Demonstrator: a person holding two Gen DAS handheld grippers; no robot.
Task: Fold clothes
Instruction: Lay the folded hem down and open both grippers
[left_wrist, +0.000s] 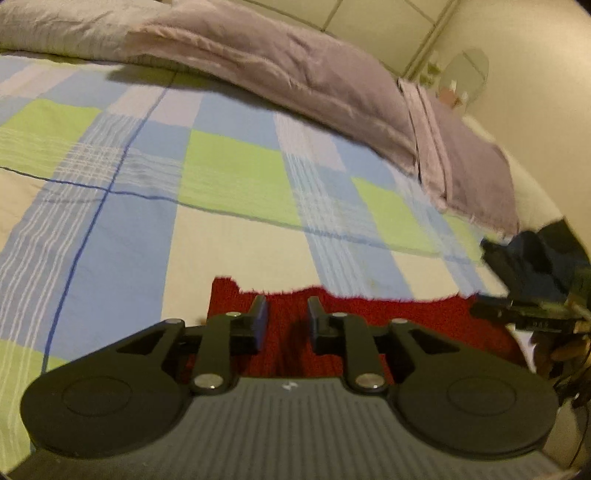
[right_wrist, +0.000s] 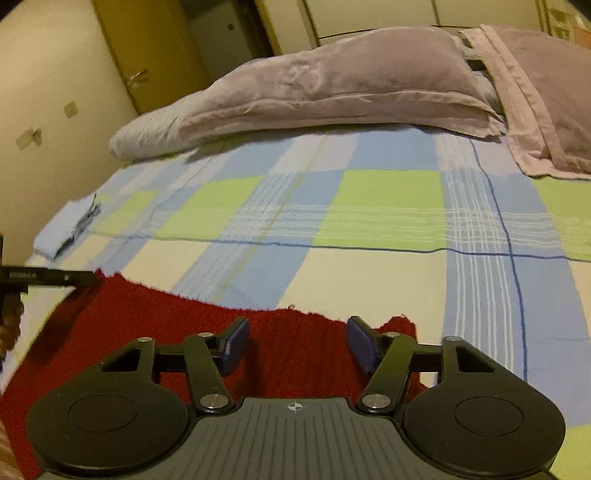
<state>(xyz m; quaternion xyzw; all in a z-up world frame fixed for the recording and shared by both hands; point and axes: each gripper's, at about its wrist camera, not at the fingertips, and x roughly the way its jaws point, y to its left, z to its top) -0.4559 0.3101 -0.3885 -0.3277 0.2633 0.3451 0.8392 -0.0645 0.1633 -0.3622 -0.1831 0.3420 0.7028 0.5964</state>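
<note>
A red knitted garment (left_wrist: 369, 314) lies flat on the checked bedspread (left_wrist: 236, 173), seen also in the right wrist view (right_wrist: 155, 325). My left gripper (left_wrist: 286, 319) hovers over the garment's left part, jaws open with a narrow gap and nothing between them. My right gripper (right_wrist: 293, 343) is over the garment's right part near its far edge, jaws wide open and empty. The right gripper's body shows at the right edge of the left wrist view (left_wrist: 532, 314); the left gripper's finger shows at the left edge of the right wrist view (right_wrist: 51, 278).
Mauve pillows (right_wrist: 332, 92) lie along the head of the bed. A folded light-blue cloth (right_wrist: 68, 225) sits at the bed's left edge. A dark blue garment (left_wrist: 535, 262) lies at the right. A wall and a yellow door (right_wrist: 147, 51) stand left.
</note>
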